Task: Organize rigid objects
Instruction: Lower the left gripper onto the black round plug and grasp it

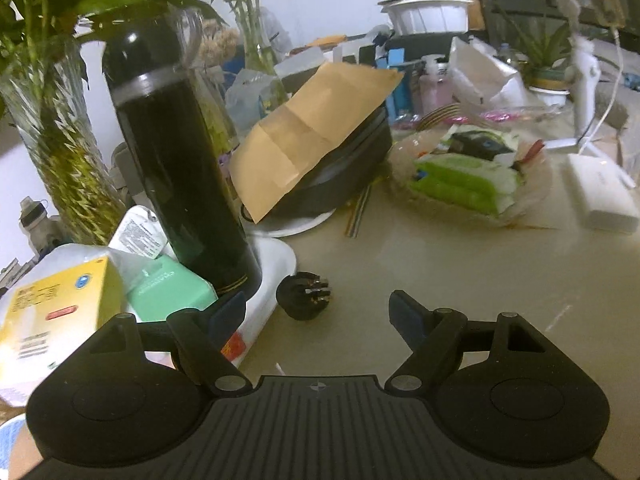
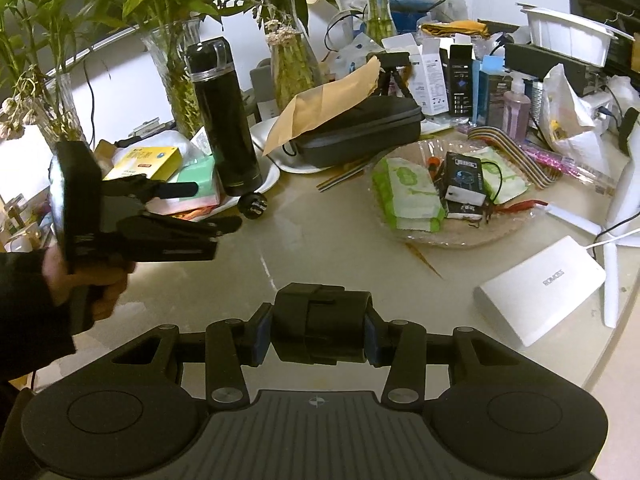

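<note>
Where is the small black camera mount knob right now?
The small black knob lies on the table just ahead of the open left hand-held gripper, right of the black bottle; in the right wrist view it sits below that bottle's base.

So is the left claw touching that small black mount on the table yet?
Apart. The left wrist view shows the left claw open, with bare table between its fingertips and the small black mount ahead. The right wrist view shows the same gap.

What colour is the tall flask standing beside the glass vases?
Black flask, with a clear cap; the right wrist view shows it best.
</note>
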`<act>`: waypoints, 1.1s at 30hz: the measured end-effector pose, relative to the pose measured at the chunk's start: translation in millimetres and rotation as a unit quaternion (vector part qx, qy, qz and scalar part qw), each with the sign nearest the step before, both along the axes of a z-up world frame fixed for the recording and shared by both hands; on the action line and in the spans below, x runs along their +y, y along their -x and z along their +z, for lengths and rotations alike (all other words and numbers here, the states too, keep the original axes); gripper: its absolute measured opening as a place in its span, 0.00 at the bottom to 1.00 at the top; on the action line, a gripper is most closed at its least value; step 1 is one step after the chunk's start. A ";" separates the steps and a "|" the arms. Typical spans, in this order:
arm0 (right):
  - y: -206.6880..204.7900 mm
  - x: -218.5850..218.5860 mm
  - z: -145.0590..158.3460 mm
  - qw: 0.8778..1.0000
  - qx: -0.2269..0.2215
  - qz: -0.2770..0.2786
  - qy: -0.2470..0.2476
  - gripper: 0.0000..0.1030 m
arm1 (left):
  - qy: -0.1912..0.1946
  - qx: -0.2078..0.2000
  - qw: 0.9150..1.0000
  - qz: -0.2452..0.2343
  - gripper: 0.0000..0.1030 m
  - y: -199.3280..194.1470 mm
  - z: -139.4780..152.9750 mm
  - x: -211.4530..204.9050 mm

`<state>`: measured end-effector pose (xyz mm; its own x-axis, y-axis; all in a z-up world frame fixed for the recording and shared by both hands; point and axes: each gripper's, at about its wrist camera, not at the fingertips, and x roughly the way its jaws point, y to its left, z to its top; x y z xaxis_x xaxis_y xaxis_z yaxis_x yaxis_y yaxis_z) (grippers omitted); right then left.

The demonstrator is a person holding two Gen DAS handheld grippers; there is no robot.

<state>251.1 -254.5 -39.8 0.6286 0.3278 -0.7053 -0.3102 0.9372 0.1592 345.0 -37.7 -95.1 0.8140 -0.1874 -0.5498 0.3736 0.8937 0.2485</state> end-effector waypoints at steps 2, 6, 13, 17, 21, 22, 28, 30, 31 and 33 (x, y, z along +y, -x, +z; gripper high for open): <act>-0.4 -0.1 0.1 1.000 -0.001 0.000 0.003 0.46 | -0.007 -0.001 1.000 0.001 0.76 -9.2 -7.3 -3.9; -1.2 -0.4 0.0 1.000 0.001 0.001 0.001 0.46 | -0.011 0.001 1.000 0.007 0.75 -26.3 -20.0 -7.3; -2.9 -0.1 -0.7 1.000 0.005 0.005 -0.005 0.46 | -0.017 0.011 1.000 0.015 0.61 -45.6 -33.2 -9.9; -2.5 -1.2 -0.8 1.000 0.006 0.004 -0.007 0.46 | -0.020 0.003 1.000 0.020 0.47 -49.2 -32.8 -11.2; -2.5 -2.1 -0.2 1.000 0.006 0.003 -0.012 0.46 | -0.023 -0.002 1.000 0.020 0.42 -48.6 -31.2 -12.0; -2.3 -2.3 -0.1 1.000 0.007 0.002 -0.014 0.46 | -0.024 -0.001 0.999 0.022 0.41 -48.1 -30.4 -12.8; -1.8 -3.9 0.0 1.000 0.008 -0.002 -0.019 0.46 | -0.009 0.003 1.000 0.022 0.41 -40.3 -19.6 -13.1; -1.3 -5.0 0.0 1.000 0.009 -0.006 -0.019 0.46 | -0.007 0.002 1.000 0.017 0.41 -34.7 -14.1 -14.0; -1.4 -5.4 -0.2 1.000 0.010 -0.007 -0.019 0.47 | -0.005 0.002 1.000 0.017 0.41 -32.0 -11.3 -14.4; -0.8 -6.5 -0.8 1.000 0.011 -0.010 -0.019 0.46 | 0.000 0.000 1.000 0.016 0.41 -27.0 -5.6 -15.1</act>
